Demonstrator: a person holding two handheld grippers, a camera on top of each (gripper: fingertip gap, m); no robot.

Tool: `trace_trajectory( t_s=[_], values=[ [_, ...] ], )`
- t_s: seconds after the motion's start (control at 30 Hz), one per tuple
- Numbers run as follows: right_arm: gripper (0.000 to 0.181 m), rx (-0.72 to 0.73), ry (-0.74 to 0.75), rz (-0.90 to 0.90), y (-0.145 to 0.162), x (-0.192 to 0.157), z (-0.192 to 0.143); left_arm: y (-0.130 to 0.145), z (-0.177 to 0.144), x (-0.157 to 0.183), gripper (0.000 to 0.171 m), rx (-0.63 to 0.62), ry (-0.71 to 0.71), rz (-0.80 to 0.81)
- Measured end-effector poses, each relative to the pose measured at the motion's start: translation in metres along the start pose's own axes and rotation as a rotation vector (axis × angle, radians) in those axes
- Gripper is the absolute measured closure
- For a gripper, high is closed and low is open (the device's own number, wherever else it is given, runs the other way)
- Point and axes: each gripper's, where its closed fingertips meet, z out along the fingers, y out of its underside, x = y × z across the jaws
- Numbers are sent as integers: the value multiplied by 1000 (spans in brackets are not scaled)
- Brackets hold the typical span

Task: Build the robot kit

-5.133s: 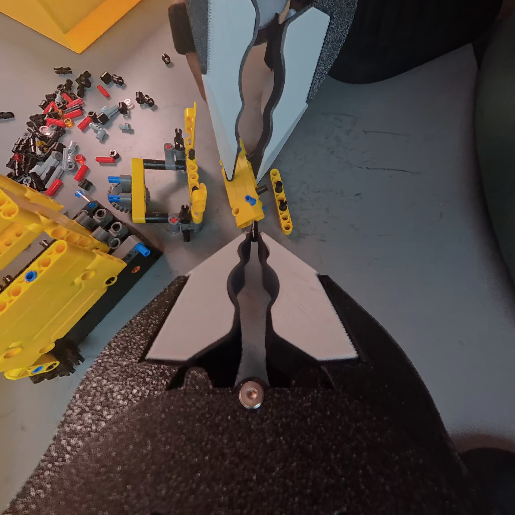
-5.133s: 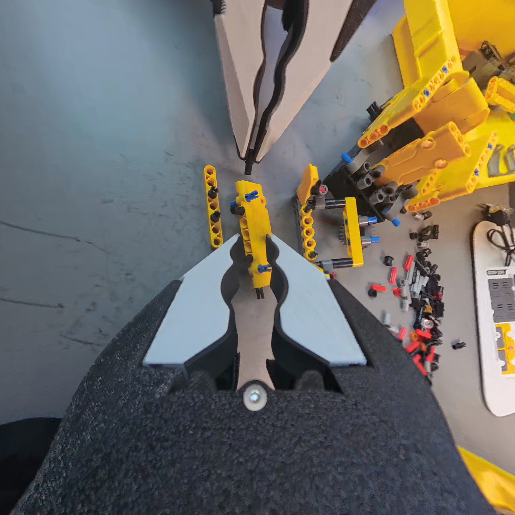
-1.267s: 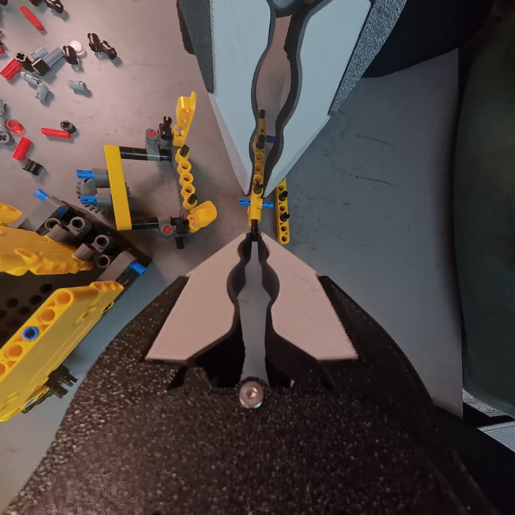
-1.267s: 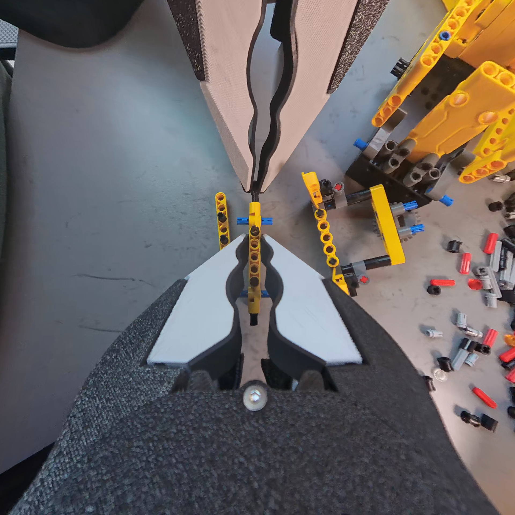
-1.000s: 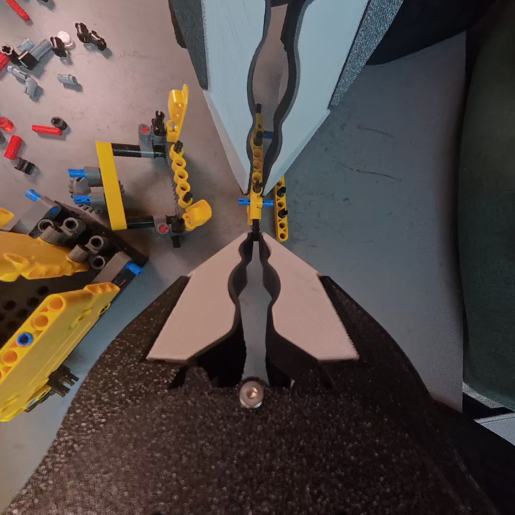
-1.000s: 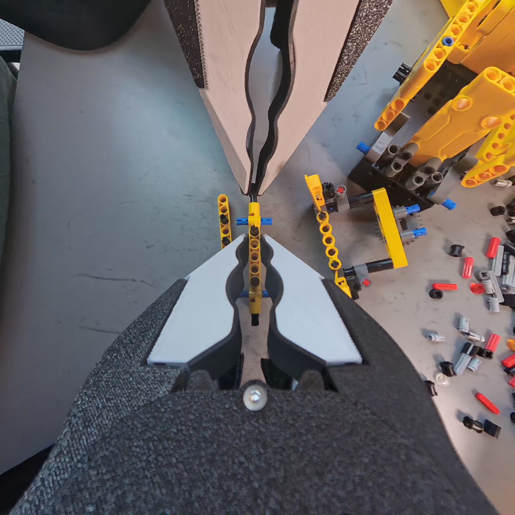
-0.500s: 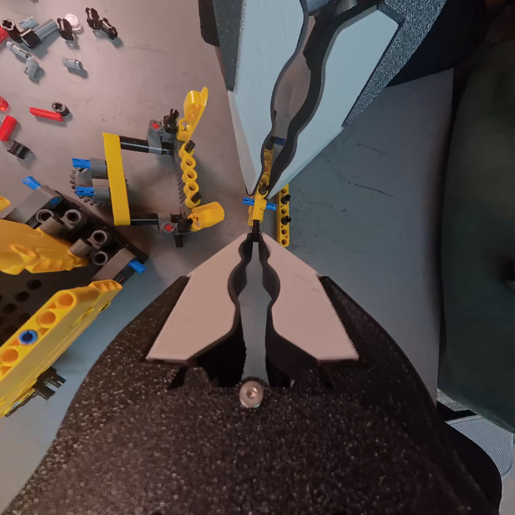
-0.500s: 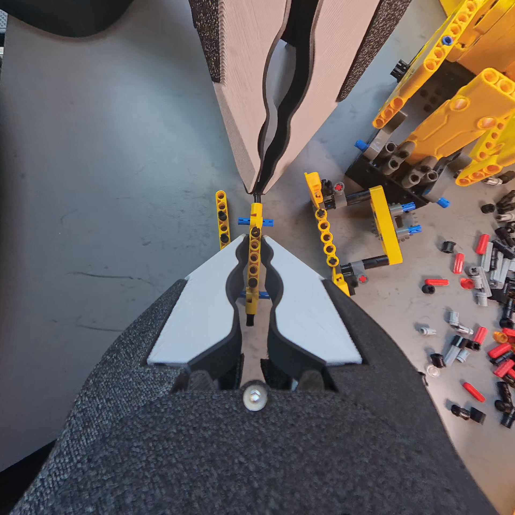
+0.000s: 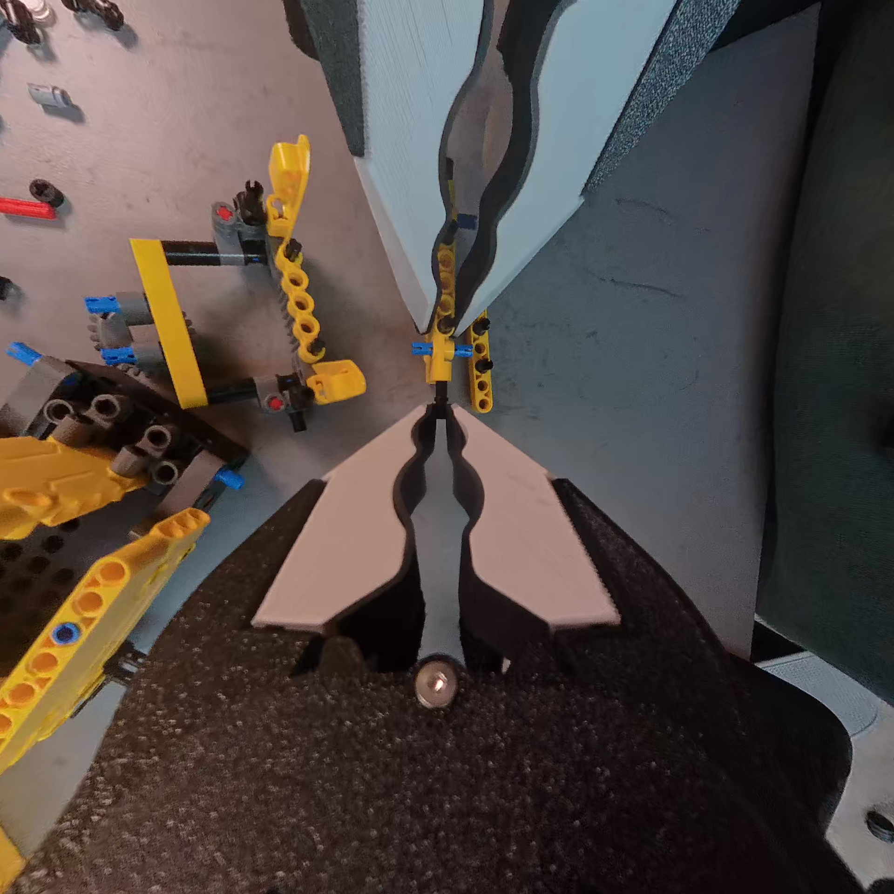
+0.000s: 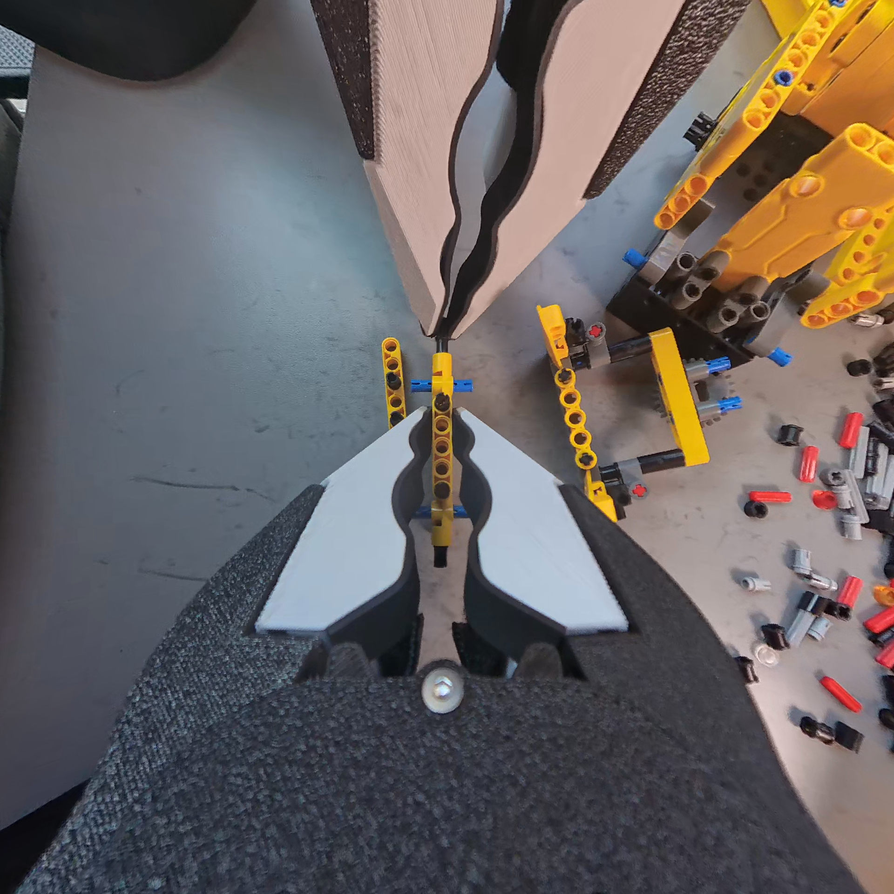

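The right claw [image 10: 441, 416] is pinching the yellow beam [image 10: 441, 450]; the left claw [image 9: 439, 411] is pinching a black pin [image 9: 439, 391] at its end. Any tilt risks jamming or dropping the pin onto the counter [image 10: 193, 338].

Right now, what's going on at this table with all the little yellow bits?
A person is working two hand-held grippers tip to tip. The right gripper has its jaws shut on a yellow holed beam with blue pins through it. The left gripper pinches a thin black pin sticking out of that beam's end. A second yellow beam lies alongside on the grey table. A yellow frame assembly, a larger yellow model and loose red and black parts sit off to one side.
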Motion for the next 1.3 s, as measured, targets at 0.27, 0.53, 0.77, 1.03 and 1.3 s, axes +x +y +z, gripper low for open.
trace_trajectory(
  t_s=[0.27,0.53,0.77,1.03,1.3],
  values=[
    [175,-15,22,-34,3,-1,-2,-9,-3,3,169,80,51,-34],
    [176,54,-22,54,3,-2,-3,-9,-1,2,169,234,62,-70],
    [176,72,-24,68,4,-2,-3,-11,-1,2,169,334,26,-54],
    [176,106,-51,93,3,-3,-3,-14,4,1,169,415,-93,50],
    [177,85,-49,93,2,-2,-2,-16,5,-1,169,393,-139,82]
  ],
)
